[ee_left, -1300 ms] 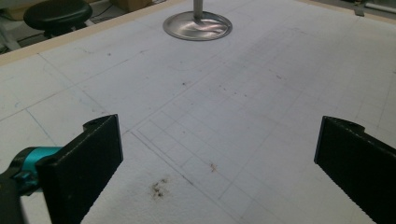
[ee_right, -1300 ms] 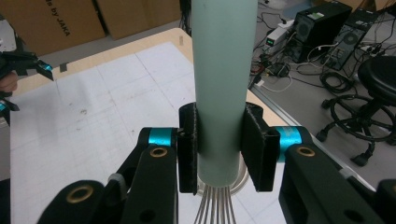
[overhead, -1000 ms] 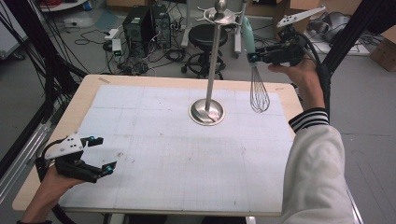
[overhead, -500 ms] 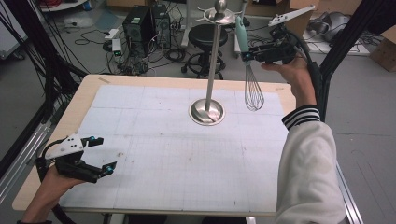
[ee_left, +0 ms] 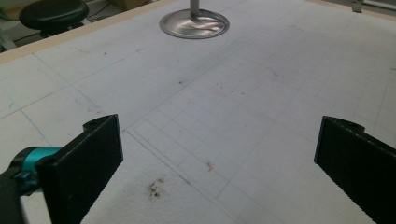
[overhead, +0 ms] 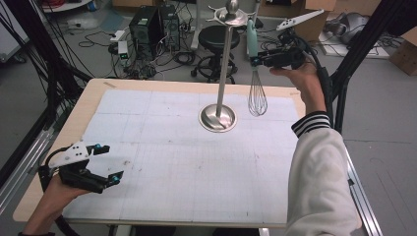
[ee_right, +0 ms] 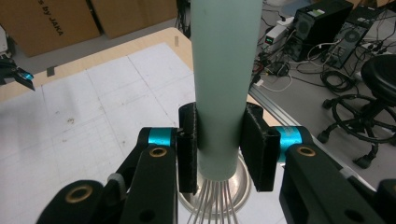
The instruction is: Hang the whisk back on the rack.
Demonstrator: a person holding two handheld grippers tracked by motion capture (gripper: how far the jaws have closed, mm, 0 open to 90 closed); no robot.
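Note:
A whisk with a pale green handle hangs upright in the air over the table's far right part, its wires pointing down. My right gripper is shut on the handle, and both pads press its sides. Just to its left rises a metal stand with a round base and hooks at the top. The handle's top is level with those hooks, a little to their right. My left gripper rests at the table's near left, open, with bare mat between its jaws.
A white gridded mat covers the wooden table. Beyond the far edge the floor holds a black stool, computer cases, cables and cardboard boxes. A black frame post stands at the right.
The right hand has carried the whisk a little to the left, nearer the stand's pole. The left gripper has stayed where it was.

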